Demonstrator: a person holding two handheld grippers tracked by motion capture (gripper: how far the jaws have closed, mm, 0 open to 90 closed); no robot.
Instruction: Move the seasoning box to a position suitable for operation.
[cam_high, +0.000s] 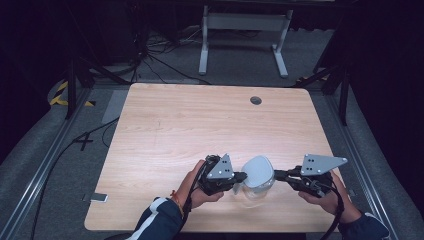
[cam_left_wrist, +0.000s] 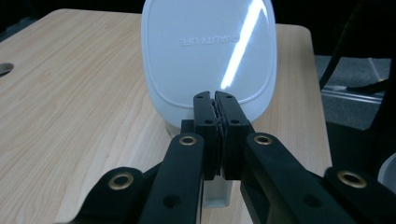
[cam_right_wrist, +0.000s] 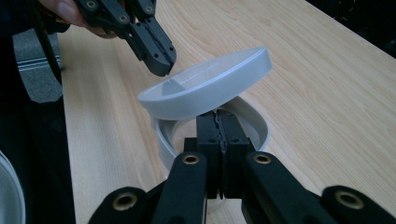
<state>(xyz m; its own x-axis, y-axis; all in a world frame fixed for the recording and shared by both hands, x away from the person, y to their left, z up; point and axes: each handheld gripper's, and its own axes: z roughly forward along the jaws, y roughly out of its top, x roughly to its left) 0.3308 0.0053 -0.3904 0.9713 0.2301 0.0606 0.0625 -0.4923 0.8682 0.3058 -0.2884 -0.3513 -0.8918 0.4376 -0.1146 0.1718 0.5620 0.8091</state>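
Note:
A white lid (cam_high: 258, 170) stands tilted over a clear container (cam_high: 254, 192) near the table's front edge. My left gripper (cam_high: 242, 176) is shut on the lid's left edge. In the left gripper view the lid (cam_left_wrist: 210, 51) rises steeply just beyond the closed jaws of the left gripper (cam_left_wrist: 215, 100). My right gripper (cam_high: 276, 174) comes in from the right, shut at the container's rim. Through the right gripper view the lid (cam_right_wrist: 210, 84) slants above the container's white rim (cam_right_wrist: 257, 123), with the right gripper (cam_right_wrist: 218, 119) closed under it and the left gripper (cam_right_wrist: 161, 60) at the lid's far edge.
The wooden table (cam_high: 200, 125) has a round cable hole (cam_high: 256, 100) at the back. A small flat object (cam_high: 98, 197) lies at the front left corner. White desk legs (cam_high: 245, 40) stand on the floor beyond, and cables (cam_high: 85, 140) run along the left.

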